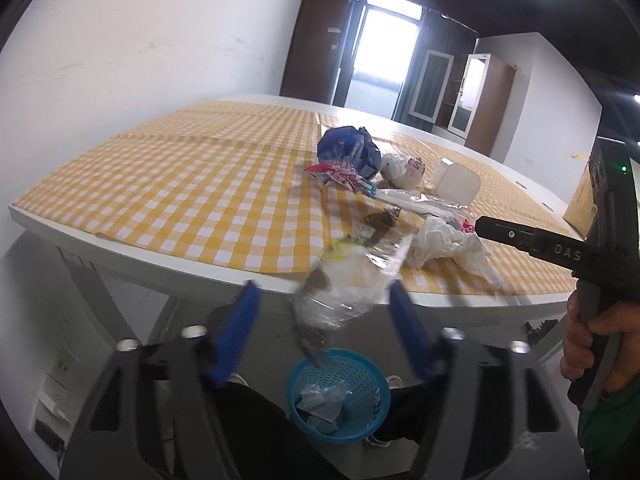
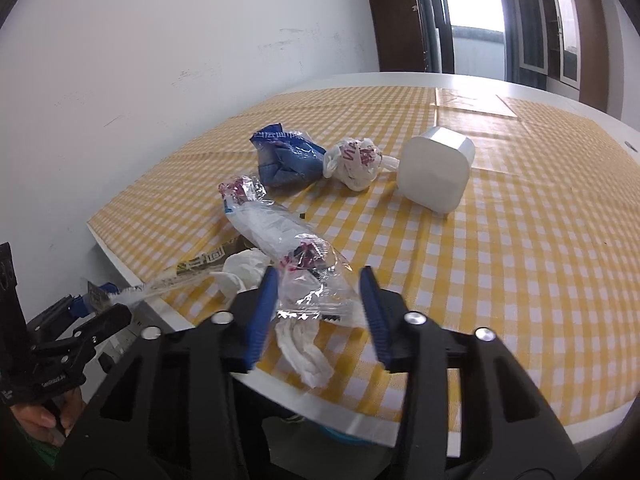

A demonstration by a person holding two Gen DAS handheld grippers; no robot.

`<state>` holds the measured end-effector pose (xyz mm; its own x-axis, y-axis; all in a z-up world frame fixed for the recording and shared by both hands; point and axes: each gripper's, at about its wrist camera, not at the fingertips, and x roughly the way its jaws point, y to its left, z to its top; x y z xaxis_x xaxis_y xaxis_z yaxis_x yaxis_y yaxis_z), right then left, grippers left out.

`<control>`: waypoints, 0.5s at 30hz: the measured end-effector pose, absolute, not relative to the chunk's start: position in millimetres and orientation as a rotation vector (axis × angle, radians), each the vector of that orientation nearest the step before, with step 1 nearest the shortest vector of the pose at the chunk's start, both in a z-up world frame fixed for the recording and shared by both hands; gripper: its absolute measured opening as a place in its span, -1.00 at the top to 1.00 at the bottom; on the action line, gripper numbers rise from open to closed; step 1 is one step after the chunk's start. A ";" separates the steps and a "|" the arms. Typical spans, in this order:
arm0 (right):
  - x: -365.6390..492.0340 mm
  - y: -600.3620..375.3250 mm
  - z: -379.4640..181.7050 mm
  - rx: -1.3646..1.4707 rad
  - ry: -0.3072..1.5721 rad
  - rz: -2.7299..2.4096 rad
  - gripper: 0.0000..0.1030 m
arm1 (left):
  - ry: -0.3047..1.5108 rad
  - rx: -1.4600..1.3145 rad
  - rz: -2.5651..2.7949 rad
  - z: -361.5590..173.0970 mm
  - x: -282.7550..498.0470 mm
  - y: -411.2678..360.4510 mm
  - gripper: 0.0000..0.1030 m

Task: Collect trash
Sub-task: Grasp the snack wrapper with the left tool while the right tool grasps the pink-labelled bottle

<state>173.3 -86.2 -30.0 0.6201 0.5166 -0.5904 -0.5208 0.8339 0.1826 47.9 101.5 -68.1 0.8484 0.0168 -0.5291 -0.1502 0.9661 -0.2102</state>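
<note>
Trash lies on a table under a yellow checked cloth (image 2: 520,280). My left gripper (image 1: 324,320) hangs past the table's near edge, above a blue mesh basket (image 1: 360,384) on the floor. A blurred clear wrapper (image 1: 340,292) droops off the edge between its blue fingers; the left pad stands apart from it, so the gripper is open. My right gripper (image 2: 318,308) is over the near edge, open around a clear wrapper with maroon print (image 2: 316,284). The wrapper lies uncrushed on a white tissue (image 2: 304,352).
Farther back lie a long clear wrapper (image 2: 264,224), a crumpled blue bag (image 2: 286,156), a knotted white bag (image 2: 356,162) and a white tub (image 2: 436,176). The basket holds a few scraps. A white wall runs along the left; a hand (image 1: 592,340) holds the right gripper.
</note>
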 end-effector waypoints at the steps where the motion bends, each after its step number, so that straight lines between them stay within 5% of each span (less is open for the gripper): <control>1: 174.8 -86.2 -30.6 -0.007 0.679 0.598 0.40 | 0.559 -0.250 0.085 -68.8 49.7 101.6 0.08; 7: 180.2 -87.8 -32.5 -0.017 0.672 0.591 0.72 | 0.543 -0.234 0.086 -66.2 52.4 99.3 0.46; 15: 180.6 -99.0 -19.9 0.024 0.603 0.556 0.92 | 0.490 -0.235 0.124 -50.8 56.2 106.5 0.61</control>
<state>180.6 -99.0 -19.9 0.6821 0.5023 -0.5315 -0.4887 0.8537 0.1796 56.2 106.5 -50.8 0.8758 0.0615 -0.4788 -0.1737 0.9656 -0.1938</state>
